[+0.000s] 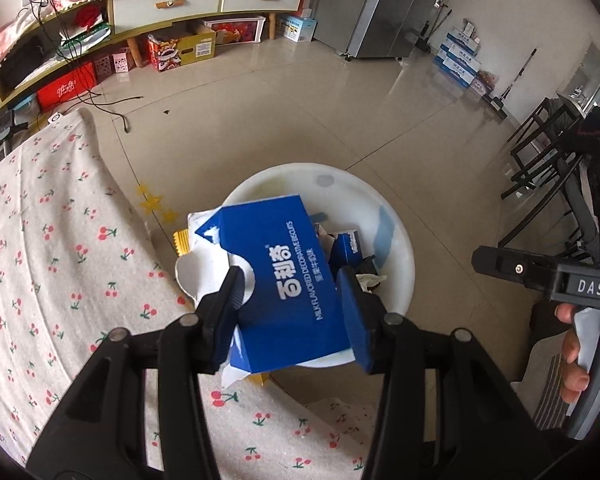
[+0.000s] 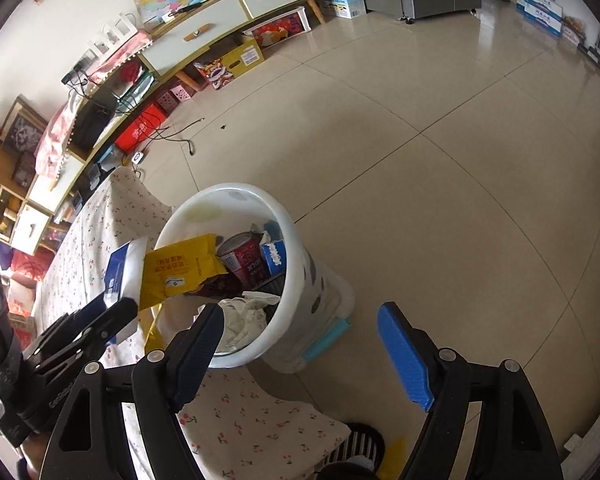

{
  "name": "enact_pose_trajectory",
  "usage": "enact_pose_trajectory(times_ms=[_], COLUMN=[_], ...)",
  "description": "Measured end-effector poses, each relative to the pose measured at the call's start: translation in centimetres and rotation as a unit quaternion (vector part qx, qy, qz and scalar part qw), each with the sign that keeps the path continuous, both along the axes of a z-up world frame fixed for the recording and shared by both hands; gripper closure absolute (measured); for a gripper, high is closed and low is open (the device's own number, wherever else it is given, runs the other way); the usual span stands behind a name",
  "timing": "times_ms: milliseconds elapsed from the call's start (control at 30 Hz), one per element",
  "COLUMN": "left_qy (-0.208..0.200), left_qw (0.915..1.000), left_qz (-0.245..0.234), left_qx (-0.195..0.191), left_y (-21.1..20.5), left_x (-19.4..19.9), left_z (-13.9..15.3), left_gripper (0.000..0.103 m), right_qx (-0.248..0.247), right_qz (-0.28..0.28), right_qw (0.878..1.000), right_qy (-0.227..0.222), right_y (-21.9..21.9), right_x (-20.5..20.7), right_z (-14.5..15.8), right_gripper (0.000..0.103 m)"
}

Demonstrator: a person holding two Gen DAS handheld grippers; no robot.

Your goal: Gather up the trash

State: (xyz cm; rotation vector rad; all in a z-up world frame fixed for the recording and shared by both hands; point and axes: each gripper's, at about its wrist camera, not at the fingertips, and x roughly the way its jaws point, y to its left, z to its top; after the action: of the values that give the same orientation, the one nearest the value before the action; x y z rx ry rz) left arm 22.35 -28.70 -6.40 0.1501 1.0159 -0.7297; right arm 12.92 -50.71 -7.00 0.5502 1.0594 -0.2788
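- Above the white waste bin, beside the worktop with its cherry-print cloth: left hand-held gripper, jaws closed on a blue biscuit box printed "MILK FLAVORED DECORATIVE BISCUITS".
- Biscuit box: held off the cloth, partly over the bin's near rim; torn white flaps hang at its left and lower edges. In the right wrist view its blue-and-white end shows just left of the bin.
- Yellow snack wrapper: pressed against the box and reaching over the bin mouth; whether the jaws pinch it too or it merely rides along cannot be told.
- Waste bin: on the tiled floor, close beside the cloth's edge. Contents visible: red can, small blue carton, crumpled white paper.
- Right hand-held gripper: jaws spread wide, nothing between them, held near the bin over the floor.
- Risk, release too early: much of the box looks to sit over the rim and cloth, so it could catch on the rim and tip out onto the floor.
- Risk, wrapper: if loosely caught, it may slide free first and fall between bin and worktop.
- Risk, flaps: a torn flap could snag on a gripper pad and drag the box back.
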Motion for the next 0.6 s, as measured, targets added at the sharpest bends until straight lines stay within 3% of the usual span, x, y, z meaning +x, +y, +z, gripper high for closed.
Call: enact_pose_trajectory(times_ms=[133, 200, 600], left_qy=[-0.010, -0.013, -0.022], left_qw=[0.9999, 0.9999, 0.9969], left_qz=[-0.004, 0.007, 0.072], left_qx=[-0.008, 0.009, 0.023], left_y=[-0.4, -0.5, 5.9], left_x=[0.2, 0.2, -2.1], left_z=[-0.2, -0.2, 1.6], left_gripper=[0.048, 0.022, 0.017], right_qx=[0.001, -0.004, -0.050], right_qz=[-0.001, -0.001, 0.019], right_qw=[1.000, 1.000, 0.999], right_qy=[0.000, 0.001, -0.006], right_y=[-0.3, -0.2, 2.3], right_x=[-0.5, -0.6, -1.7], right_z=[0.1, 0.2, 1.8], right_gripper=[0.022, 0.021, 0.021])
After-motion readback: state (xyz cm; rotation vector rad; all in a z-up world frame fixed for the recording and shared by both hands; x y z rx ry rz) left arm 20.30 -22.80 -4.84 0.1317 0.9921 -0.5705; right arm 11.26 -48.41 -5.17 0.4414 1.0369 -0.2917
